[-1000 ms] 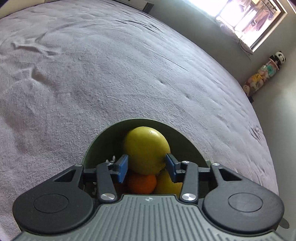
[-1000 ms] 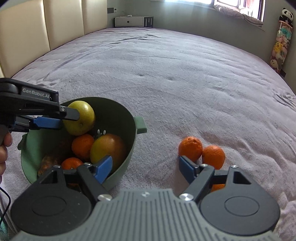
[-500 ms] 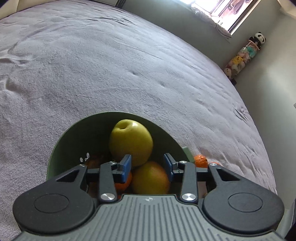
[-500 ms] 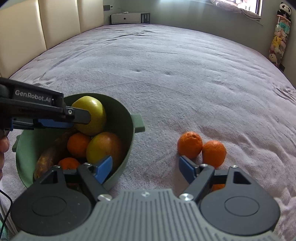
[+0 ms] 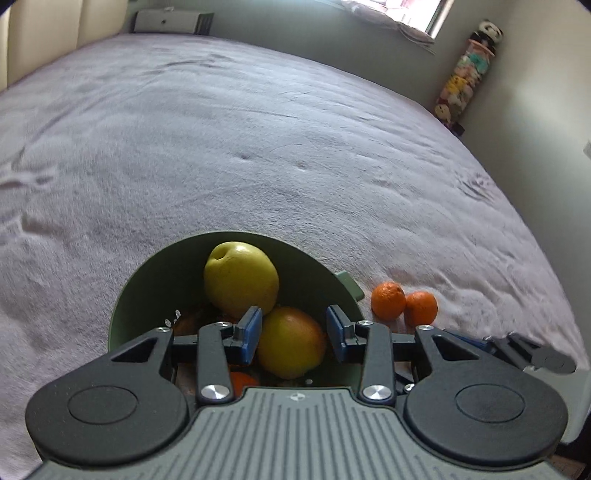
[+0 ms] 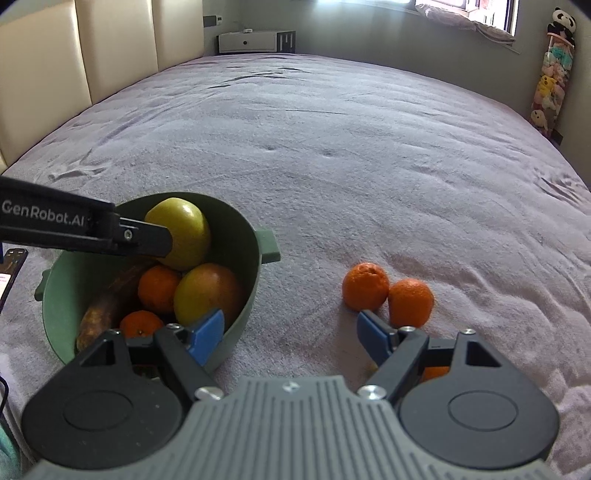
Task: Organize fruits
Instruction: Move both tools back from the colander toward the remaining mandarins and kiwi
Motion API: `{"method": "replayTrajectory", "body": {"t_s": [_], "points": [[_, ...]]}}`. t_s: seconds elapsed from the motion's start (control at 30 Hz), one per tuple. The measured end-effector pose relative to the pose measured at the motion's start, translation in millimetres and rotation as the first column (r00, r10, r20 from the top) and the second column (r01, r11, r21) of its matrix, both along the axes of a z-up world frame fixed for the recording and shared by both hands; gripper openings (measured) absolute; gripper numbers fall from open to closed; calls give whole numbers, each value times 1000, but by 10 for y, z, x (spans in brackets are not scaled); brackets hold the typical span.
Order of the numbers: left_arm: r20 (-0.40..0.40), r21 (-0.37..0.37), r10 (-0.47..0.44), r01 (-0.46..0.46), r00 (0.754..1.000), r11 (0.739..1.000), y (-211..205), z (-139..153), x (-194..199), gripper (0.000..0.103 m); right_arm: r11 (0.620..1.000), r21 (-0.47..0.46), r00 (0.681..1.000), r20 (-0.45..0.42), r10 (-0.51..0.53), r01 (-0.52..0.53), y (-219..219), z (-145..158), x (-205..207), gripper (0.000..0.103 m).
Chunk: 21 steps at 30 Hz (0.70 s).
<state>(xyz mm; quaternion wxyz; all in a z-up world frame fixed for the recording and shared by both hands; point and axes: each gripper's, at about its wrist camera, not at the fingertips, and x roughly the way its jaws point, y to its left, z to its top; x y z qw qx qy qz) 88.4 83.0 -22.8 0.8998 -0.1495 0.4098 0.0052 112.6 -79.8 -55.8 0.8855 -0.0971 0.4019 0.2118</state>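
Over the green bowl (image 6: 243,258) at our nine o'clock, our left claw (image 5: 291,328) hangs spread above its yellow apple (image 5: 240,280); our right claw (image 6: 291,332) gapes, two tangerines (image 6: 365,286) at one o'clock on the bed (image 6: 332,147).

I count one green bowl (image 6: 243,236), four tangerines (image 6: 365,286) (two inside), one yellow apple (image 6: 184,230), one mango (image 6: 208,291), one brown banana (image 6: 107,306).

A home bedroom: a wide bed (image 6: 332,155) under a mauve-grey cover, a padded cream headboard (image 6: 92,55) at far left, a window (image 6: 476,11) with bedding on its sill, and stacked plush toys (image 6: 554,70) at far right.
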Motion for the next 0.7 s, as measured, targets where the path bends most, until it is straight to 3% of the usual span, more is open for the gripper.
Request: {"method": "replayTrajectory", "body": {"t_s": [0.23, 0.4, 0.57, 0.7], "points": [[26, 147, -97, 92, 995, 985, -408, 147, -81, 47, 997, 7, 997, -4, -80, 80, -358, 89, -86, 77], [39, 161, -179, 171, 983, 972, -688, 177, -114, 47, 988, 16, 988, -13, -152, 153, -688, 98, -185, 74], [54, 177, -259, 246, 964, 953, -963, 132, -140, 47, 978, -9, 978, -7, -210, 210, -1005, 80, -324, 65], [56, 143, -302, 292, 952, 946, -1134, 34, -138, 47, 963, -6, 963, -1, -270, 270, -1171, 22, -334, 54]]}}
